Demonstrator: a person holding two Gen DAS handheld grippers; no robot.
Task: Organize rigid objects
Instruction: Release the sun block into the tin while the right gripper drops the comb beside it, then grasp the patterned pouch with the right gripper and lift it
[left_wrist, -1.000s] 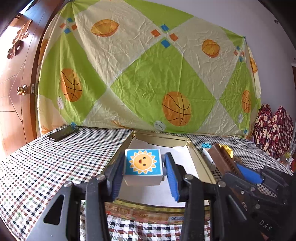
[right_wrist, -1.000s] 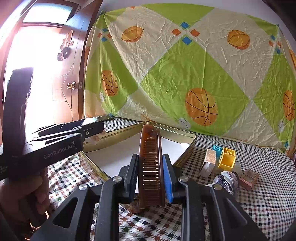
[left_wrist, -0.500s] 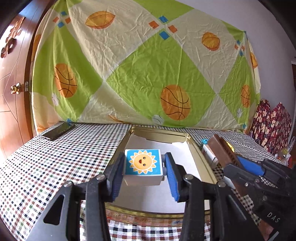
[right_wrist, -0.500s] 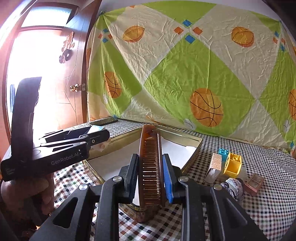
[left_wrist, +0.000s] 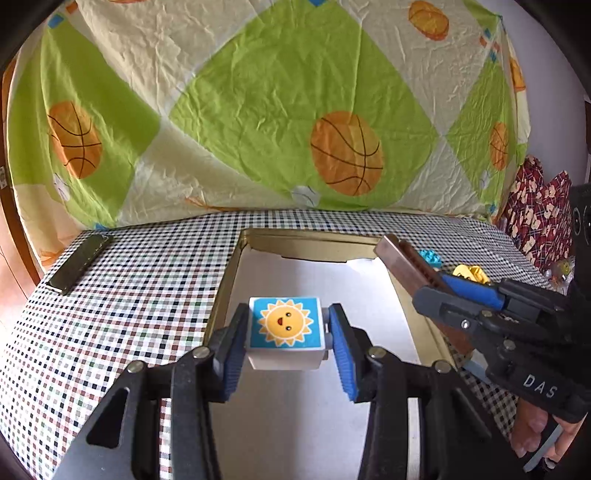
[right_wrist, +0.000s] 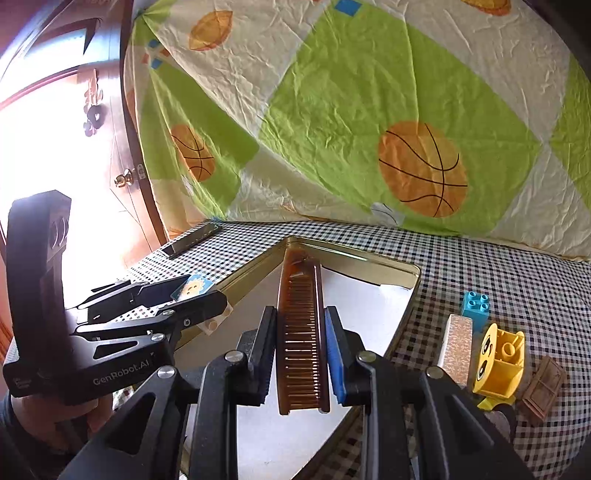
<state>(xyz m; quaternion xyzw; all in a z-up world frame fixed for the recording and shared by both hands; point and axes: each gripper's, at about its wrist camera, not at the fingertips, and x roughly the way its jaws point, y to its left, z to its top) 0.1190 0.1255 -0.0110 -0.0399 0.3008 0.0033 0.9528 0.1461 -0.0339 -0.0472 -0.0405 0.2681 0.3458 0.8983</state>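
The white sun-printed cube (left_wrist: 284, 334) sits pinched in my left gripper (left_wrist: 286, 343) above the gold tin tray (left_wrist: 221, 299); my right gripper (right_wrist: 301, 360) clamps the brown plastic comb (right_wrist: 301, 332), long axis pointing toward the tray's far corner, both directly over its white floor.

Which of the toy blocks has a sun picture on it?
The white block held in the left claw above the gold tin. The yellow block shows only eyes, and the small blue block is plain.
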